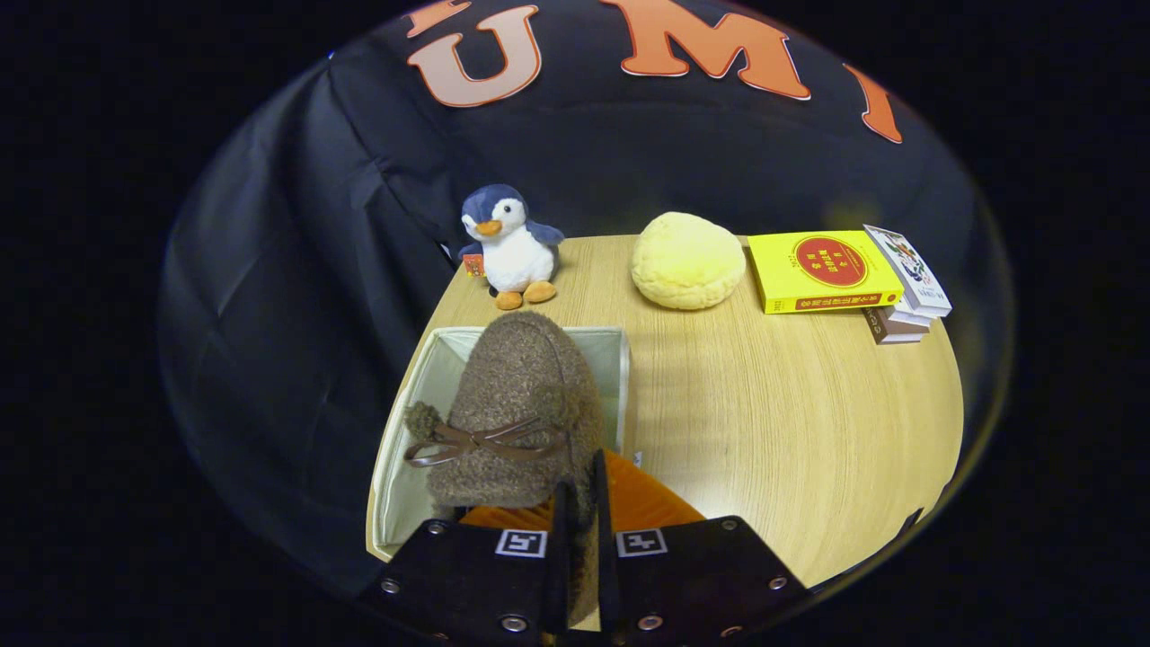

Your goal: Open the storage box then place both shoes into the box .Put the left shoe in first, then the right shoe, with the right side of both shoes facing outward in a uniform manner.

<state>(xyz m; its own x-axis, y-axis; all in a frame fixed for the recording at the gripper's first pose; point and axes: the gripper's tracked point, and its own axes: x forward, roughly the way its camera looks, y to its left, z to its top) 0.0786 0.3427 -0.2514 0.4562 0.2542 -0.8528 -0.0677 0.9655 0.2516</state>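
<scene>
Right up close, the claw (581, 539) is pinched tight, both fingers pressing on the fuzzy rim of a brown shoe (517, 409). That shoe hangs over the open storage box (620, 359), its long axis running straight away from the fingers, toe pointing to twelve o'clock, the dark bow (481, 442) lying across its top. An orange lining (642, 503) shows at the heel end, just by the fingers. White inner walls of the box show on both sides of the shoe. The box sits at the near left corner of the wooden table (791, 422). Beyond the box, at twelve o'clock, a plush penguin (508, 247) stands upright. At one o'clock, a round yellow cushion (687, 261). At two o'clock, a yellow book (822, 270), and just beside it a small stack of books (903, 301).
</scene>
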